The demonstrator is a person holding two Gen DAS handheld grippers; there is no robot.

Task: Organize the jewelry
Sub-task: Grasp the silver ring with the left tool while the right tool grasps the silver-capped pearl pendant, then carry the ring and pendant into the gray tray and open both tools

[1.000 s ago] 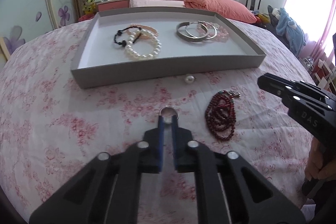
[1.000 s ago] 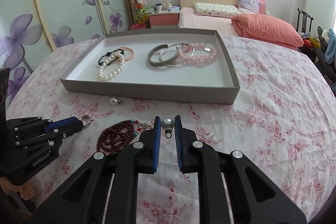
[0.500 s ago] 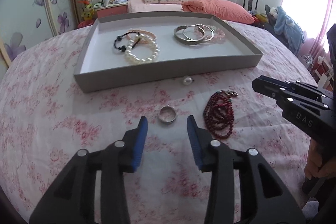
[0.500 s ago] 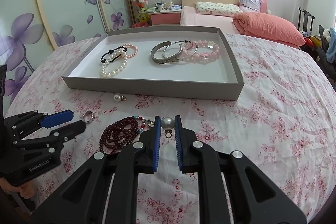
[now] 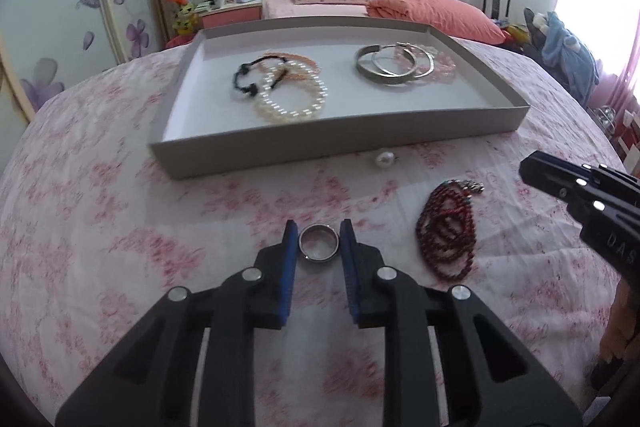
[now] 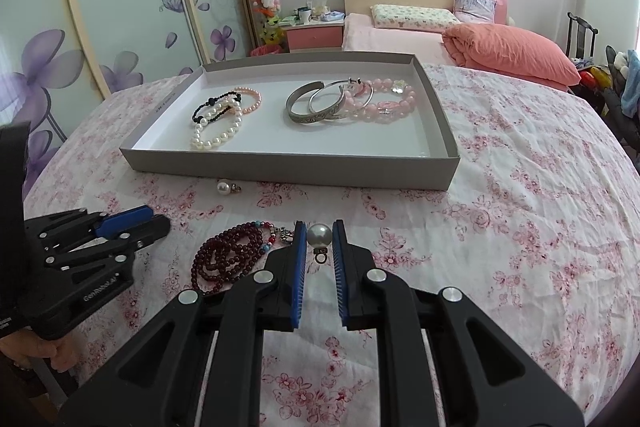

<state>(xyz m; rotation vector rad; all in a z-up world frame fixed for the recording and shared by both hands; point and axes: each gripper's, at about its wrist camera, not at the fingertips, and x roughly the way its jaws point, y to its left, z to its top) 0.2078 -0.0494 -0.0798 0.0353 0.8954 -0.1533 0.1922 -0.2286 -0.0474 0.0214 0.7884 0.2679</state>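
Observation:
A grey tray (image 5: 340, 141) (image 6: 288, 169) on the floral cloth holds pearl, black and pink bracelets (image 5: 288, 95) and silver bangles (image 5: 394, 67). My left gripper (image 5: 319, 237) has its jaws close on both sides of a silver ring (image 5: 319, 243) lying on the cloth. My right gripper (image 6: 319, 237) is shut on a grey pearl pendant (image 6: 319, 235). A dark red bead necklace (image 5: 446, 231) (image 6: 226, 257) lies between the grippers. A white pearl pendant (image 5: 384, 159) (image 6: 224, 187) lies by the tray's front wall.
The round table is covered with a pink floral cloth (image 6: 520, 227). A bed with an orange quilt (image 6: 508, 55) and a wardrobe with flower doors (image 6: 100, 27) stand behind it.
My left gripper let go of the ring, opened wide, then came down with its jaws narrowing around the ring lying flat. My right gripper has kept hold of the grey pearl pendant.

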